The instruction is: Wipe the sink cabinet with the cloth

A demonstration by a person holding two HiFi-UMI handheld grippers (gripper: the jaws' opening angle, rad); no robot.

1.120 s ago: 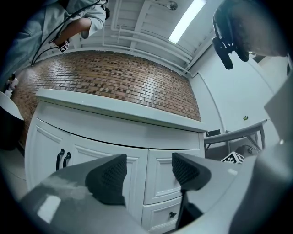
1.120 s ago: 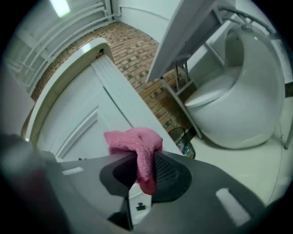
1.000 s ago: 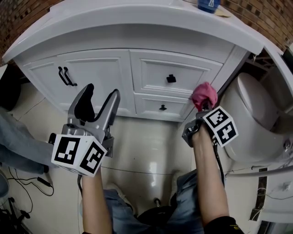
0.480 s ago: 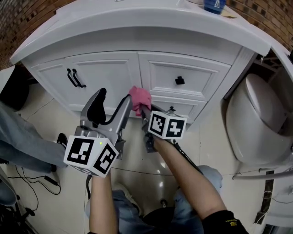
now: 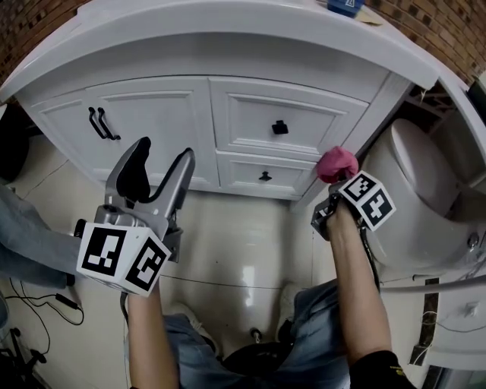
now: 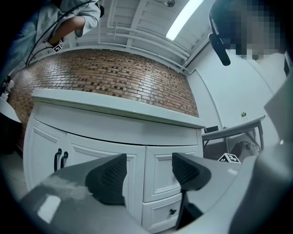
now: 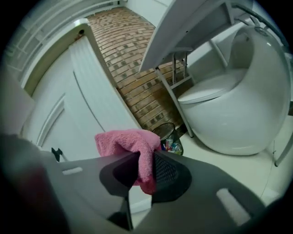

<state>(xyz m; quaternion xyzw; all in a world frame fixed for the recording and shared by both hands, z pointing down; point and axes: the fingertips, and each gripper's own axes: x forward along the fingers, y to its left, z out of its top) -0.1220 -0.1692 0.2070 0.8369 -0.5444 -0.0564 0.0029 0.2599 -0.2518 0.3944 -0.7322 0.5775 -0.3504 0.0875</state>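
Note:
The white sink cabinet [image 5: 159, 114] fills the top of the head view, with drawers and black handles [image 5: 280, 127]. My right gripper [image 5: 336, 176] is shut on a pink cloth [image 5: 336, 162], which sits against the cabinet's lower right corner post. In the right gripper view the pink cloth [image 7: 130, 145] is pinched between the dark jaws of my right gripper [image 7: 143, 170], close to the white cabinet [image 7: 87, 100]. My left gripper [image 5: 158, 163] hangs open in front of the cabinet door, holding nothing; the left gripper view shows my left gripper [image 6: 149, 171] with a wide gap and the cabinet [image 6: 114, 151] beyond.
A white toilet [image 5: 425, 197] stands right of the cabinet, close to my right arm. A small bin [image 7: 167, 135] sits in the gap between cabinet and toilet. A blue object [image 5: 346, 6] rests on the countertop. Cables [image 5: 38, 304] lie on the tiled floor at left.
My right gripper swept the pink cloth from the cabinet's middle, beside the left gripper, back to the lower right corner. The left gripper stayed open and shifted only slightly.

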